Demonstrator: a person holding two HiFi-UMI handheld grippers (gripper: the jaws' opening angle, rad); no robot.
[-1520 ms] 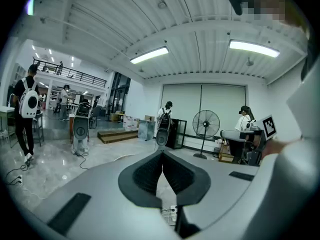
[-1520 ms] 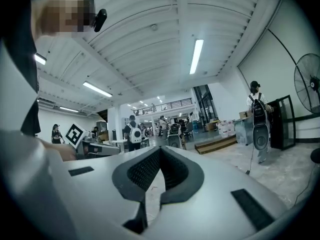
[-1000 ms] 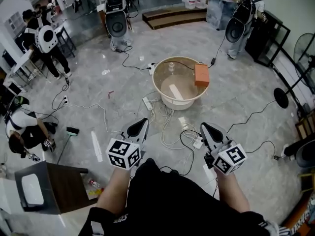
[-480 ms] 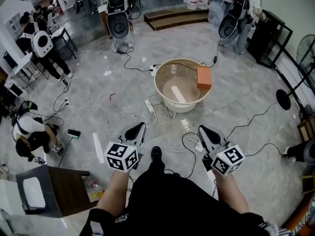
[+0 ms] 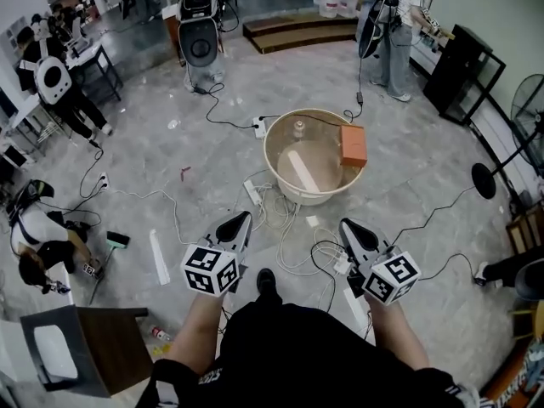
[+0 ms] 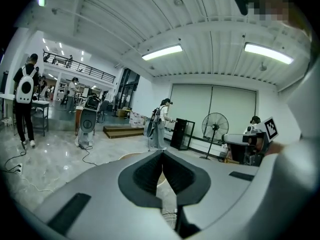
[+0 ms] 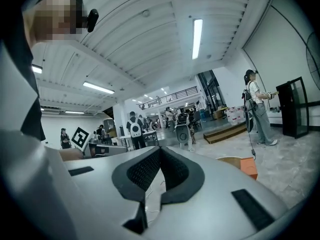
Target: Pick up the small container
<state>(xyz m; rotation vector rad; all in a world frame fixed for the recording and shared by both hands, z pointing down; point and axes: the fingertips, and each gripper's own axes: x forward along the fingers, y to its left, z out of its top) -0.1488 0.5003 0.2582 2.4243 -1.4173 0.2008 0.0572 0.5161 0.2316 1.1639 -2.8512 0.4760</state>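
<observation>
In the head view, the small container (image 5: 298,129) stands inside the round tub (image 5: 316,195) on the floor, well ahead of your left claw (image 5: 243,218) and right claw (image 5: 345,224). In the left gripper view, your claw (image 6: 162,153) is pressed together, empty. In the right gripper view, that claw (image 7: 159,149) is likewise closed on nothing.

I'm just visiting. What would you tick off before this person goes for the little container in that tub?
1. Small container in sight, at the far side of the tub: ok.
2. Jaws open to grab: not ok; left gripper and right gripper are both shut and empty.
3. Tub within reach: not ok, it lies well ahead.
4. Floor path free: not ok, cables lie across it.
5. Orange box apart from the container: ok.
</observation>
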